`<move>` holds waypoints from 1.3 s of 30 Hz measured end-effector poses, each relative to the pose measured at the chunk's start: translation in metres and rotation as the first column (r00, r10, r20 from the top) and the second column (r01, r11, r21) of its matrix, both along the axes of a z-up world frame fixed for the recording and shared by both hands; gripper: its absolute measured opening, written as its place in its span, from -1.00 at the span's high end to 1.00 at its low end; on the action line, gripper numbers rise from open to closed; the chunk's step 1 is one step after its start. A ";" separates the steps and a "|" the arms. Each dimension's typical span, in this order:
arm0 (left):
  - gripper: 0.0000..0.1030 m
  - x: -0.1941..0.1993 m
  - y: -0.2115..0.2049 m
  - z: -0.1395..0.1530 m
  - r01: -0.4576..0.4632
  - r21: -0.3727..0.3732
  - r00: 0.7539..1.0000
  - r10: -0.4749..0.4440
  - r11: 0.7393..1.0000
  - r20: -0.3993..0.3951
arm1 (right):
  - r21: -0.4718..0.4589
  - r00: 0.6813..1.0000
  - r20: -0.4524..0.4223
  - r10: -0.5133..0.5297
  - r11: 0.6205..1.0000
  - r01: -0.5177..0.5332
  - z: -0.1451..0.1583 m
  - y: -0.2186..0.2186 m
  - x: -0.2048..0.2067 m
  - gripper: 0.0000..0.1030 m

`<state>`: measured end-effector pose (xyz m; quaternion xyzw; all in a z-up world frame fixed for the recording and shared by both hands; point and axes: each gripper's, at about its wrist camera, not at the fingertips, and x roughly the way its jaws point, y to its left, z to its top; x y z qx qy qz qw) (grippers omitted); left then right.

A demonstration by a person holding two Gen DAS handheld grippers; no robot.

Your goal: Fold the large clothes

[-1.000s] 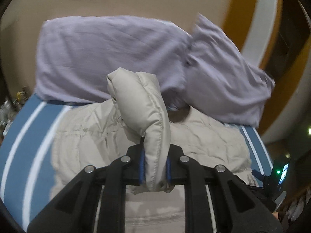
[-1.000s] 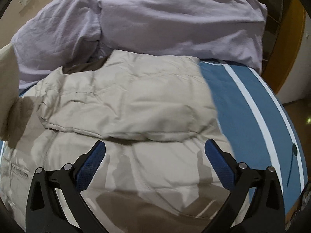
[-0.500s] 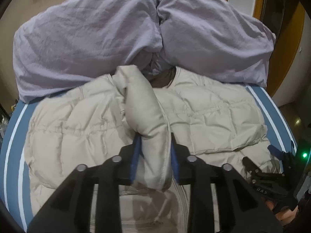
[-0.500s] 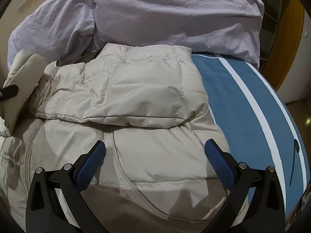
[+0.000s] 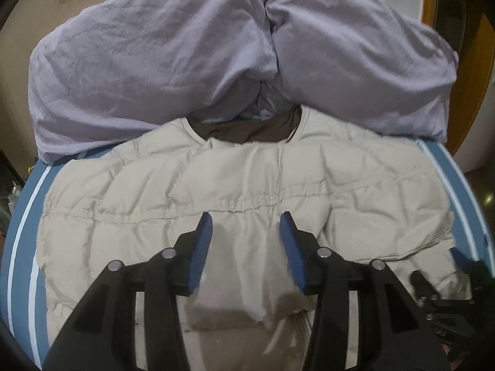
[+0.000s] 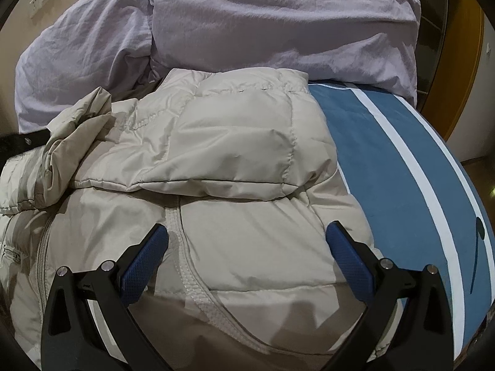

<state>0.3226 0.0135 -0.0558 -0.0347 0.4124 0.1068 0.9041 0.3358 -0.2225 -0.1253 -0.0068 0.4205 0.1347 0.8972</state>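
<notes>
Blue bedspread [image 6: 386,167] bears jacket [image 5: 247,185] beneath both parted tongs [image 5: 246,235].

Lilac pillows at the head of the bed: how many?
2. One crumpled lilac pillow lies left, the other lilac pillow right, touching above the beige puffer jacket's collar. Others may be hidden.

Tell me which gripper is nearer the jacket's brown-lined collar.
Left. The left gripper hovers mid-jacket, facing the collar. The right gripper sits over the jacket's right side.

The beige jacket [image 5: 247,185] runs off the bottom edge under the gripper frames, its sleeve end blurred, and the pillows [image 6: 247,24] hide its collar
</notes>
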 end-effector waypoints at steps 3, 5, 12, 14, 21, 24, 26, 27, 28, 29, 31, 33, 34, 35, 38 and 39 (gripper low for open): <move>0.11 0.006 -0.005 -0.012 -0.003 0.029 1.000 0.003 1.000 -0.017 | 0.003 1.000 -0.009 0.001 1.000 -0.001 -0.002 0.001 0.001 -0.97; 0.11 0.012 -0.007 -0.020 -0.007 0.043 0.999 0.008 0.999 -0.035 | 0.003 1.000 -0.014 0.001 1.000 -0.001 -0.003 0.000 0.002 -0.97; 0.11 0.034 -0.004 -0.038 -0.034 0.059 0.995 0.039 0.998 -0.094 | -0.018 1.000 -0.029 -0.002 1.000 0.001 -0.006 0.005 0.004 -0.97; 0.11 0.030 -0.004 -0.033 -0.036 0.057 0.995 0.041 0.998 -0.095 | -0.024 0.999 -0.034 0.000 1.000 -0.001 -0.006 0.005 0.004 -0.97; -0.11 -0.041 0.013 -0.003 -0.011 0.052 1.000 0.012 0.999 -0.019 | -0.033 0.999 -0.033 0.008 0.999 -0.009 0.008 -0.004 -0.016 -0.97; -0.23 -0.075 0.030 0.004 -0.030 0.062 1.000 0.029 0.998 0.007 | -0.040 1.000 -0.008 0.011 0.999 -0.011 0.015 -0.012 -0.031 -0.97; -0.25 -0.100 0.045 0.006 -0.049 0.067 0.999 0.048 0.997 0.014 | -0.037 1.000 -0.001 0.012 0.999 -0.012 0.017 -0.017 -0.041 -0.97; -0.26 -0.110 0.051 0.006 -0.058 0.070 0.998 0.057 0.996 0.013 | -0.034 1.000 -0.002 0.011 0.999 -0.011 0.018 -0.019 -0.044 -0.97; -0.26 -0.125 0.059 0.005 -0.070 0.073 0.997 0.069 0.995 0.014 | -0.030 1.000 -0.004 0.010 0.999 -0.010 0.018 -0.022 -0.049 -0.97; -0.27 -0.133 0.064 0.004 -0.077 0.074 0.997 0.077 0.994 0.014 | -0.027 1.000 -0.006 0.010 1.000 -0.011 0.018 -0.024 -0.052 -0.97; -0.29 -0.153 0.076 0.000 -0.097 0.071 0.995 0.096 0.993 0.011 | -0.025 1.000 -0.011 0.016 1.000 -0.016 0.018 -0.028 -0.061 -0.97; -0.30 -0.171 0.087 -0.006 -0.112 0.064 0.994 0.112 0.992 0.005 | -0.032 1.000 -0.011 0.021 0.999 -0.021 0.017 -0.031 -0.070 -0.97; -0.30 -0.182 0.094 -0.009 -0.123 0.062 0.992 0.123 0.991 0.001 | -0.037 1.000 -0.008 0.024 0.999 -0.024 0.017 -0.033 -0.075 -0.97; -0.30 -0.192 0.099 -0.012 -0.132 0.058 0.991 0.133 0.989 -0.003 | -0.041 1.000 -0.007 0.025 0.999 -0.025 0.018 -0.035 -0.079 -0.97; -0.31 -0.222 0.115 -0.020 -0.148 0.032 0.989 0.149 0.988 -0.012 | -0.034 1.000 -0.011 0.023 0.999 -0.023 0.017 -0.052 -0.093 -0.97; -0.33 -0.231 0.119 -0.022 -0.152 0.023 0.988 0.152 0.988 -0.015 | -0.026 1.000 -0.015 0.021 0.999 -0.021 0.017 -0.060 -0.098 -0.97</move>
